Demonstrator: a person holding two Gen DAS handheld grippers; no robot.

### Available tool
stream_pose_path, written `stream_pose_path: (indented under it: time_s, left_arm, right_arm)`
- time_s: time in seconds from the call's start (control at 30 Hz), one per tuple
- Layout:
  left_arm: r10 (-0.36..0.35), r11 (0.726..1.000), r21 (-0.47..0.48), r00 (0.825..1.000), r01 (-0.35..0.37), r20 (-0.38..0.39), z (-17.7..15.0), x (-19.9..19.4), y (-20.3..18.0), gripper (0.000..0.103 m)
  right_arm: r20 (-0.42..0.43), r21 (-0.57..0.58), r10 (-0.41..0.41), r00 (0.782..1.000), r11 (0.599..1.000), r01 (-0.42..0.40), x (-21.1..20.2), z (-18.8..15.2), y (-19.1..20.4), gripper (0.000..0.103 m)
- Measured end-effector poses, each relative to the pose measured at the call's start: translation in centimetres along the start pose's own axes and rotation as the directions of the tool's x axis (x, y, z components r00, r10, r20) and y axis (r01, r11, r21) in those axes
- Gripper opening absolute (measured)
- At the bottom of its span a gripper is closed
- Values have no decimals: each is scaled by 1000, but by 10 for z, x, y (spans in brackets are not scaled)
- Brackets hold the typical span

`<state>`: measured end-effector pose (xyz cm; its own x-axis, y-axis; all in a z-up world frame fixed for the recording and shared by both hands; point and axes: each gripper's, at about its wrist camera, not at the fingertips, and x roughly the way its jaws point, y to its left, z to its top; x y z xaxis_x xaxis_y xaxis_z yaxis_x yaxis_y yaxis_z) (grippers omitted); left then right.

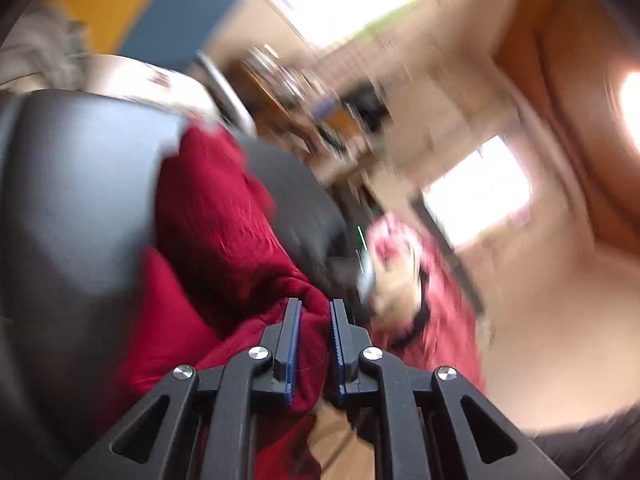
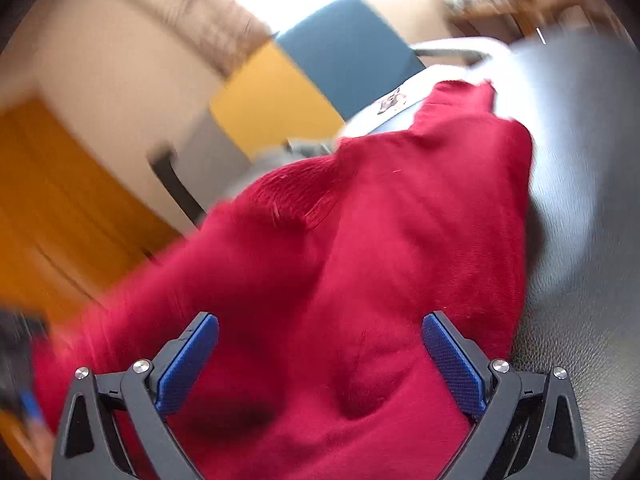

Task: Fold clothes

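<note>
A red knitted garment (image 1: 216,224) lies bunched on a black leather surface (image 1: 72,200). My left gripper (image 1: 315,309) is shut on a fold of the red garment and holds it between its blue pads. In the right wrist view the red garment (image 2: 360,248) spreads wide across the black leather surface (image 2: 580,240). My right gripper (image 2: 320,332) is open, its blue pads wide apart just above the cloth. The other hand-held gripper and the person's hand (image 1: 392,280) show blurred to the right in the left wrist view.
A blue and yellow panel (image 2: 312,76) stands behind the surface. A grey cloth (image 1: 44,52) lies at the far left. Cluttered wooden shelves (image 1: 304,92) and an orange wall (image 2: 48,184) lie beyond. Both views are motion-blurred.
</note>
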<state>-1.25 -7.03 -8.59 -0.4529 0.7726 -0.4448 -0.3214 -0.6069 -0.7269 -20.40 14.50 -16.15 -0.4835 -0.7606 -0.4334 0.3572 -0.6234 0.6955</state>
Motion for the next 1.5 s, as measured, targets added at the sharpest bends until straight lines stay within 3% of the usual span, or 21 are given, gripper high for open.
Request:
stream_pose_path:
  time_s: [0.03,0.07,0.2,0.27,0.3,0.4,0.53,0.6,0.7,0.8,0.87,0.9,0.97,1.03,1.1,1.17,1.23,1.3,1.33,1.5]
  left_arm:
    - [14,1000,12,999,-13,-42,-11,15,-4,10]
    - [27,999,25,996,-25,-83,-21,31,-8,2]
    - [87,994,80,966,-70,-245,-64,92,-25,0]
    - [119,990,110,940,-88,-321,-85,122,-34,0]
    - [132,989,112,935,-100,-329,-87,128,-31,0]
    - [119,990,104,941,-91,-316,-88,125,-35,0]
    - [102,993,92,949,-78,-298,-88,120,-41,0]
    - [94,994,87,953,-72,-290,-89,118,-44,2]
    - [81,995,77,958,-62,-275,-89,113,-48,10]
    - [69,998,18,983,-67,-171,-85,60,-44,18]
    - [99,994,-47,993,-102,-72,-76,16,-30,25]
    - [119,990,-71,992,-121,-35,-72,1,-23,28]
    - [159,979,-135,986,-151,46,-57,-33,-1,33]
    - [195,963,-202,978,-177,73,-41,-47,20,39]
    - [181,954,-256,980,-156,78,-20,-42,37,46]
    - [156,942,-309,986,-130,62,-8,-38,49,48]
    - [102,924,-370,995,-96,-3,-4,-24,71,47]
    - [54,899,-434,999,-52,-7,-5,-21,86,47]
    - [29,904,-428,1000,-26,2,-11,-25,82,47]
    - [-97,871,-482,995,92,16,-71,-58,64,49]
  right_arm:
    - [17,36,46,999,998,-47,-5,2,-6,103]
    - [25,63,84,996,994,-85,-8,2,-11,103]
    - [-18,113,197,980,975,-194,-13,8,-20,101]
    - [-50,163,163,985,975,-153,-23,14,-25,100]
    - [-53,175,129,990,977,-118,-31,17,-26,101]
    - [-4,88,78,997,993,-77,-68,26,-9,103]
    - [-60,-158,59,996,985,-68,-79,32,56,103]
    - [-128,-317,-15,992,948,-26,-65,29,94,103]
    - [-178,-515,-136,975,857,25,-38,7,129,103]
    - [-264,-548,-250,932,834,69,-6,-18,118,103]
    - [-272,-508,-277,922,854,107,4,-30,97,103]
    - [-258,-468,-253,933,877,108,1,-36,84,103]
    - [-196,-359,-121,973,932,43,-15,-42,63,103]
    - [-116,-252,9,993,967,-38,-32,-47,44,103]
    - [-54,-134,131,990,981,-137,-40,-49,23,103]
    - [-19,-75,197,980,977,-198,-42,-46,11,102]
    - [-28,-105,182,983,977,-184,-37,-47,15,102]
    - [-32,-127,175,984,976,-178,-34,-48,18,102]
    - [-30,-131,177,984,975,-179,-33,-47,18,102]
    - [-25,-151,186,982,971,-188,-31,-48,19,102]
